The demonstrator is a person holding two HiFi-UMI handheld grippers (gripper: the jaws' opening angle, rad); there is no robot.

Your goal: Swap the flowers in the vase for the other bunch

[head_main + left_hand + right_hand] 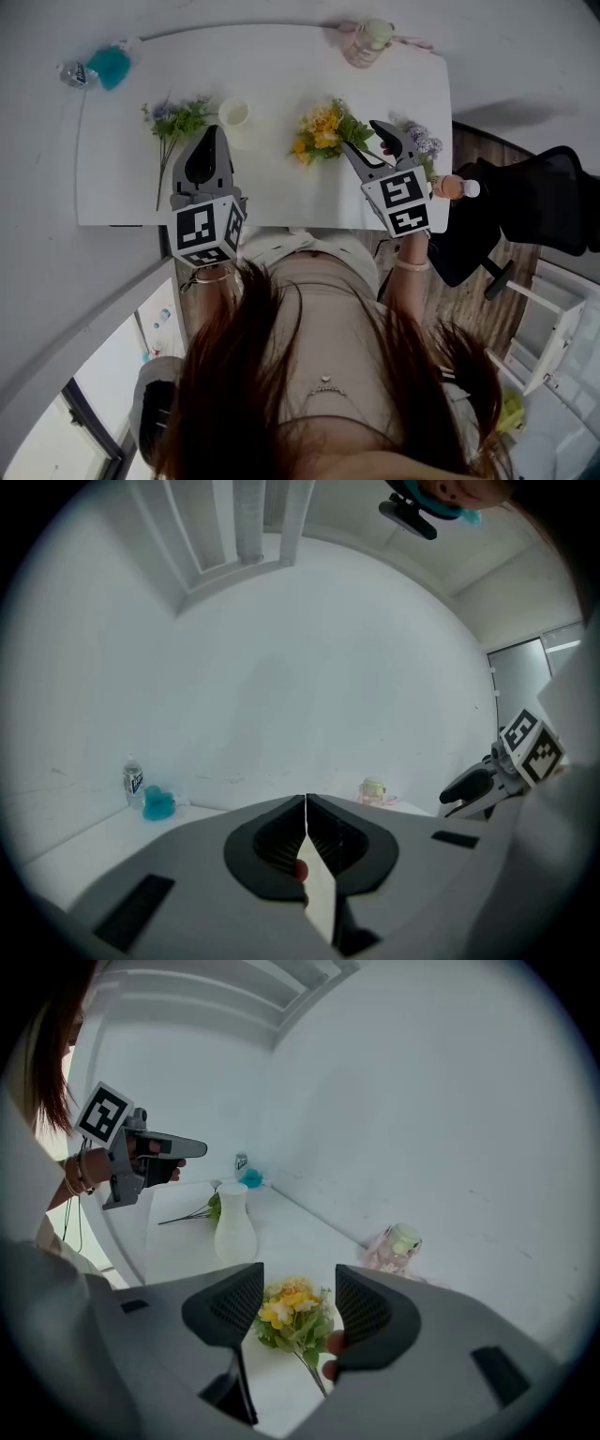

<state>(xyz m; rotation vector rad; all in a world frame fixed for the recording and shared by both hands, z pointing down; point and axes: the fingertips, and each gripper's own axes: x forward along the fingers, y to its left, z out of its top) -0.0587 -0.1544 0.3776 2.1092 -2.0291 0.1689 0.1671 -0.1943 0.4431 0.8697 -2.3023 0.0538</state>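
Note:
A white vase (232,113) (233,1226) stands empty on the white table (272,66). A yellow bunch of flowers (322,129) (293,1314) lies on the table to its right. A purple and green bunch (173,120) (201,1209) lies to its left. My right gripper (364,139) (298,1279) is open above the yellow bunch, which shows between the jaws without touching the pads. My left gripper (213,133) (306,803) is shut on nothing, just in front of the vase and beside the purple bunch.
A glass jar on pink cloth (368,39) (401,1241) stands at the table's far edge. A teal object (111,66) and a small water bottle (73,73) lie at the far left corner. More purple flowers (422,141) and a bottle (452,187) are at the right edge, with a black chair (534,202) beyond.

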